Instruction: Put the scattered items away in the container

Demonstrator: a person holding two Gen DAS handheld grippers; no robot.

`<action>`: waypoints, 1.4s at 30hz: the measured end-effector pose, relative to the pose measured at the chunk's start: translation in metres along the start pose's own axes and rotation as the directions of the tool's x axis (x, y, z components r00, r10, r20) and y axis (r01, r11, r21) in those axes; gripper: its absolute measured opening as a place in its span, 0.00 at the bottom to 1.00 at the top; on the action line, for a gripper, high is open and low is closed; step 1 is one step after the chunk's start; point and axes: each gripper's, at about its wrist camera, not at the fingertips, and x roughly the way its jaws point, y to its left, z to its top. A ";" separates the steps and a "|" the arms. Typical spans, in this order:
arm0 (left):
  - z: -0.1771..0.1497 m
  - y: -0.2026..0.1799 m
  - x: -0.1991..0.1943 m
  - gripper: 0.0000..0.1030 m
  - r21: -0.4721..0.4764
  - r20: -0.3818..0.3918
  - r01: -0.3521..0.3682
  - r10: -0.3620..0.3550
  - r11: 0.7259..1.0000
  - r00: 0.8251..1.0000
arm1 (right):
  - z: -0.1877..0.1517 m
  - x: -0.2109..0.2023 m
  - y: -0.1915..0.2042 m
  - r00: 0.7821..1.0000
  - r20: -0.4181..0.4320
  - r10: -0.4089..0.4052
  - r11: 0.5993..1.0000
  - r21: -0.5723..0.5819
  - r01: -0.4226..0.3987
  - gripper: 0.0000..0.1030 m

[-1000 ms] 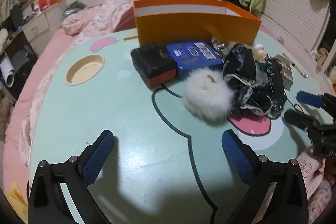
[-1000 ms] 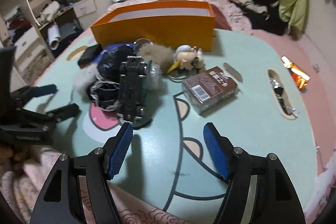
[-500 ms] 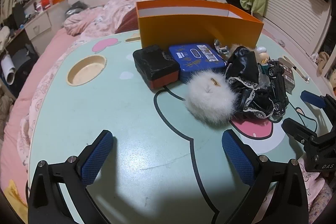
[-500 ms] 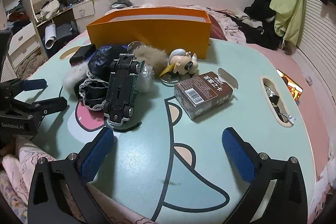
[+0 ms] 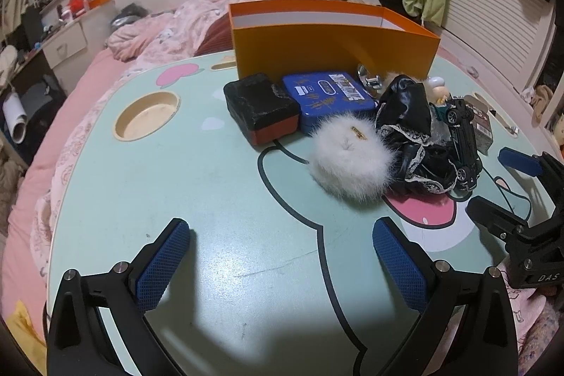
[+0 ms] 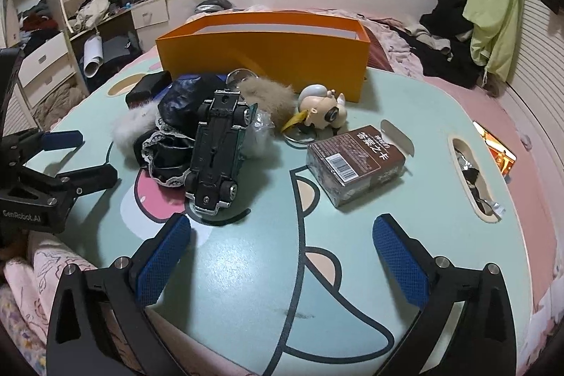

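An orange box [image 5: 331, 50] [image 6: 262, 59] stands open-topped at the far side of the mint-green table [image 5: 211, 199]. In front of it lies a heap: a black case [image 5: 259, 110], a blue tin [image 5: 331, 96], a white fur puff [image 5: 349, 161], black lace-trimmed cloth [image 5: 409, 115], an overturned toy car [image 6: 216, 147], a tan fur puff [image 6: 269, 96], a figurine keychain [image 6: 322, 111] and a brown carton [image 6: 356, 157]. My left gripper [image 5: 280, 252] hangs open near the table's front. My right gripper [image 6: 282, 252] is wide open, empty, just short of the car.
A round cup recess [image 5: 146, 117] sits in the table at the left and a slot with small clutter [image 6: 472, 175] at the right. Pink bedding [image 5: 151, 30] surrounds the table. Drawers and shelves [image 6: 53, 66] stand beyond on the left, clothes [image 6: 454, 34] on the right.
The right gripper's jaws have spread from partly open to wide open, and its view has shifted slightly. The left gripper and the heap stay as they were.
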 end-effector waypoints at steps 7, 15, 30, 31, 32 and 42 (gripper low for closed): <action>-0.002 -0.001 0.000 1.00 0.002 0.015 0.003 -0.003 1.000 1.000 | -0.001 0.000 -0.001 1.000 0.006 0.007 1.000 -0.001 -0.007 1.00; -0.004 -0.002 0.000 1.00 0.001 0.022 0.009 -0.009 1.000 1.000 | 0.000 0.000 -0.001 1.000 0.005 0.008 1.000 -0.007 -0.008 1.00; -0.004 -0.001 0.000 1.00 0.004 0.032 0.016 -0.016 1.000 0.999 | 0.000 0.000 0.000 1.000 0.005 0.014 1.000 -0.015 -0.014 1.00; -0.004 -0.001 0.000 1.00 0.005 0.033 0.016 -0.016 1.000 0.999 | 0.000 0.000 0.000 1.000 0.005 0.015 1.000 -0.015 -0.015 1.00; -0.004 -0.001 0.000 1.00 0.005 0.034 0.016 -0.016 1.000 0.999 | 0.000 0.000 0.000 1.000 0.004 0.015 1.000 -0.015 -0.015 1.00; -0.004 -0.001 0.000 1.00 0.005 0.033 0.017 -0.017 1.000 0.999 | 0.000 0.000 0.000 1.000 0.004 0.019 1.000 -0.020 -0.019 1.00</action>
